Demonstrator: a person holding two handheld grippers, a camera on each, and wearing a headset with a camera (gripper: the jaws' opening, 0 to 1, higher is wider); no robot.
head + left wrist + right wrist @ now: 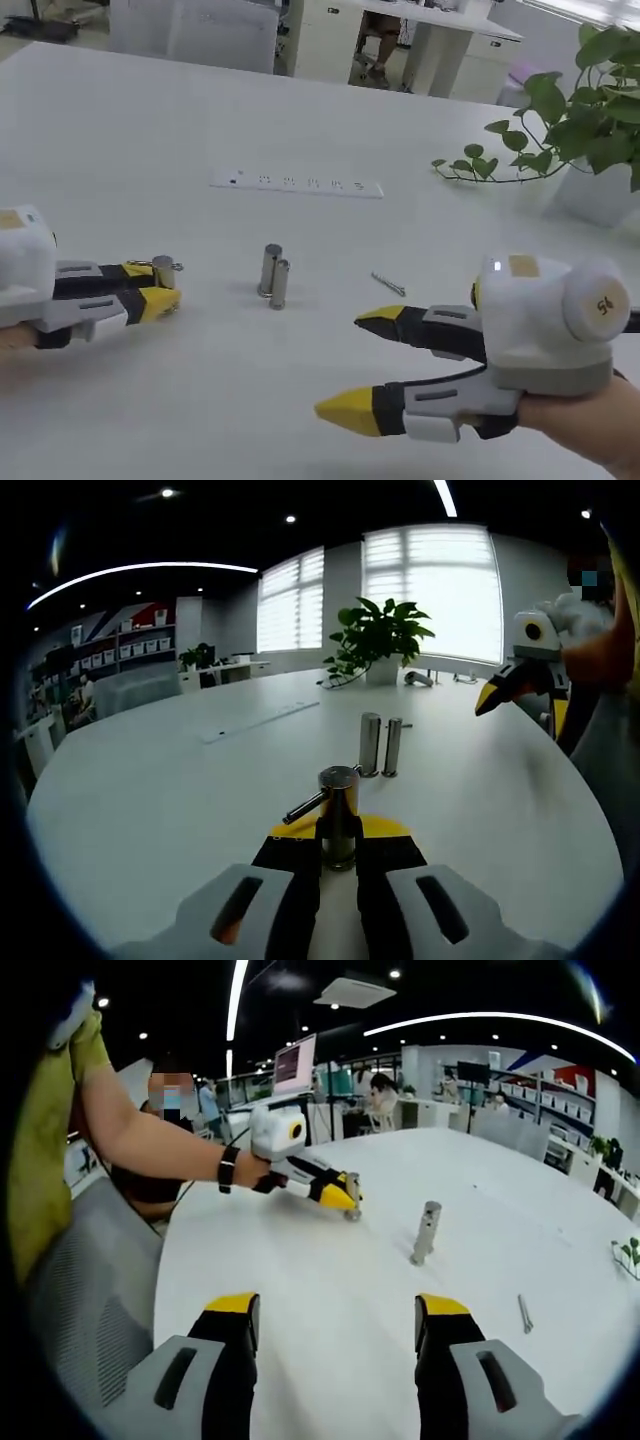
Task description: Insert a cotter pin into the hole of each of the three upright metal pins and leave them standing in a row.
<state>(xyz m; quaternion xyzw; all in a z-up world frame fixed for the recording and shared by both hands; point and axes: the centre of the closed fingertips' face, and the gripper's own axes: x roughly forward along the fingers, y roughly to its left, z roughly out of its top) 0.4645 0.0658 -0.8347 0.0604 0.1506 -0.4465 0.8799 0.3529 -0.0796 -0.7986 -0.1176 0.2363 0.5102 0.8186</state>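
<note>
The left gripper (168,287) was clamped on an upright metal pin (338,798), its yellow-tipped jaws closed on the shank and lying nearly level, low over the surface (300,400). Seen from the right gripper view, the left hand (250,1172) gripped the tool from behind, with a dark band (228,1168) on the wrist and the bare forearm (140,1135) stretched out from a yellow sleeve (60,1110). The right gripper (340,365) had its jaws spread wide and held nothing, its tips pointing toward the other gripper and well apart from it. The right hand (590,420) held it from the rear, at the lower right of the head view.
</note>
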